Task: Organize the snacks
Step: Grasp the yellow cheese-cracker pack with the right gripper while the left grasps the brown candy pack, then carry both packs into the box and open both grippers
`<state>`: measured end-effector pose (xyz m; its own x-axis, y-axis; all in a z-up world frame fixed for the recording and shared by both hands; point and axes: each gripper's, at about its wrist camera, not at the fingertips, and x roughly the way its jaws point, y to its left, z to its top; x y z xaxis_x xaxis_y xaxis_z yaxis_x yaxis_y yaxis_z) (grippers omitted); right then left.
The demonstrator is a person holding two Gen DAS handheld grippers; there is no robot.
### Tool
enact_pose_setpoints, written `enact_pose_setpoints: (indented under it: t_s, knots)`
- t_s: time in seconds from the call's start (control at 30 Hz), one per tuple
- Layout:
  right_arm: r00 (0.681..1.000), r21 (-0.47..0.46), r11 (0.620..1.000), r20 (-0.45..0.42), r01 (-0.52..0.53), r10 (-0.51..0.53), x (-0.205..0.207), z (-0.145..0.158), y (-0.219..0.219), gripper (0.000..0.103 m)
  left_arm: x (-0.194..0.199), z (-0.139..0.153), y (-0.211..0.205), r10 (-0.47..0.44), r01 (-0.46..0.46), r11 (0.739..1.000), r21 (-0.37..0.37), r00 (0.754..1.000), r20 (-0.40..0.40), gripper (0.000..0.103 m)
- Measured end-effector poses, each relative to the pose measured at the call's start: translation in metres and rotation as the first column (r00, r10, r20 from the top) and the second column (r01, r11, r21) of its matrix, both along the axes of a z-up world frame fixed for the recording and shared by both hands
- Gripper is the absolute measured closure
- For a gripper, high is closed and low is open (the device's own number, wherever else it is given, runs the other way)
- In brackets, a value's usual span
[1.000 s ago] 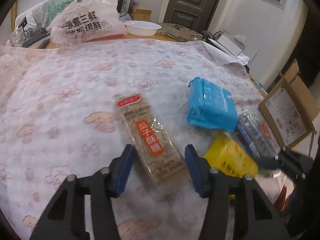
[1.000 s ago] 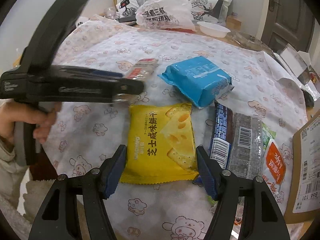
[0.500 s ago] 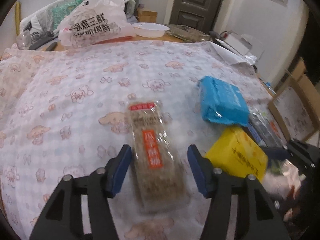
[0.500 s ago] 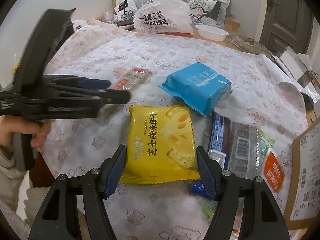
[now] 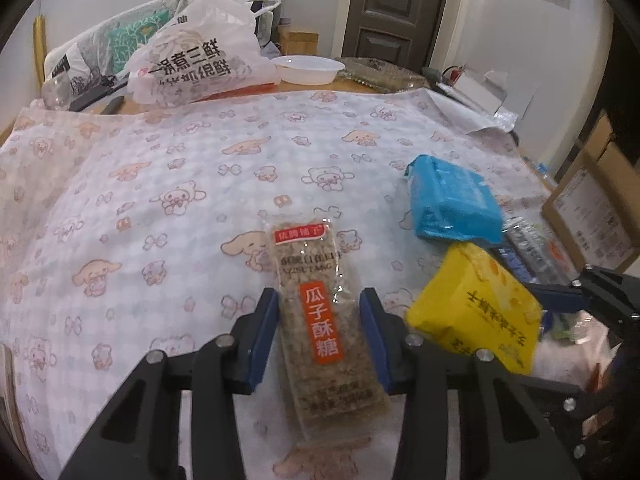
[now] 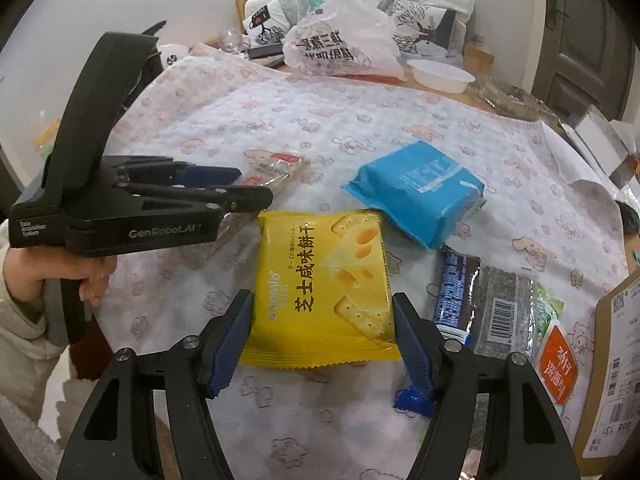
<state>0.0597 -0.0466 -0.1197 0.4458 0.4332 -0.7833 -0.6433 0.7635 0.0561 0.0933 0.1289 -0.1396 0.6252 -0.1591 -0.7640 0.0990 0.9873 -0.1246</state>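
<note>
The left gripper (image 5: 318, 320) has its blue jaws pressed against both long sides of the clear seed-candy bar (image 5: 324, 312), grasping it near its middle; the bar points away along the jaws over the cartoon-print cloth (image 5: 160, 184) that covers the desk. The right gripper (image 6: 322, 332) has its jaws on either side of the yellow cheese-cracker packet (image 6: 324, 280), close against its edges; I cannot tell whether they press it or are only set around it. In the left wrist view the packet looks tilted, with one end raised. Just beyond it lies the blue packet (image 6: 416, 192), and to its right a dark blue snack bar (image 6: 456, 292) beside a dark seaweed pack (image 6: 504, 312). A cardboard box (image 6: 612, 364) stands at the right edge, and a white plastic bag (image 5: 192, 64) and a white bowl (image 5: 308, 68) sit at the far end.
</note>
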Motion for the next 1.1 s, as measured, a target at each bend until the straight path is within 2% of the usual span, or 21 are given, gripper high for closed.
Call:
enact_pose_setpoints:
  t_s: [0.27, 0.43, 0.57, 0.73, 0.87, 1.1]
  knots:
    - [0.997, 0.016, 1.0, 0.081, -0.019, 0.017, -0.025, 0.03, 0.011, 0.038, -0.038, 0.033, 0.013, 0.027, -0.027, 1.0, -0.007, 0.997, 0.075, 0.064]
    - [0.986, 0.047, 0.999, 0.168, -0.02, 0.012, -0.039, 0.063, 0.008, 0.038, -0.059, 0.064, 0.012, 0.02, -0.018, 1.0, -0.017, 0.991, 0.135, 0.064]
    - [0.973, 0.076, 0.997, 0.232, -0.008, -0.01, -0.044, 0.089, -0.005, 0.038, -0.068, 0.095, 0.0, 0.002, -0.002, 1.0, 0.002, 0.983, 0.186, 0.064]
    - [0.953, 0.127, 0.991, 0.294, 0.035, -0.071, -0.046, 0.117, -0.042, 0.038, -0.071, 0.133, -0.039, -0.064, 0.058, 0.998, 0.03, 0.967, 0.245, 0.064]
    - [0.933, 0.181, 0.98, 0.332, 0.084, -0.141, -0.047, 0.136, -0.088, 0.038, -0.065, 0.162, -0.087, -0.144, 0.139, 0.99, 0.04, 0.947, 0.287, 0.064]
    - [0.887, 0.242, 0.944, 0.352, 0.223, -0.3, -0.048, 0.152, -0.189, 0.038, -0.047, 0.199, -0.201, -0.311, 0.31, 0.949, 0.061, 0.884, 0.348, 0.064]
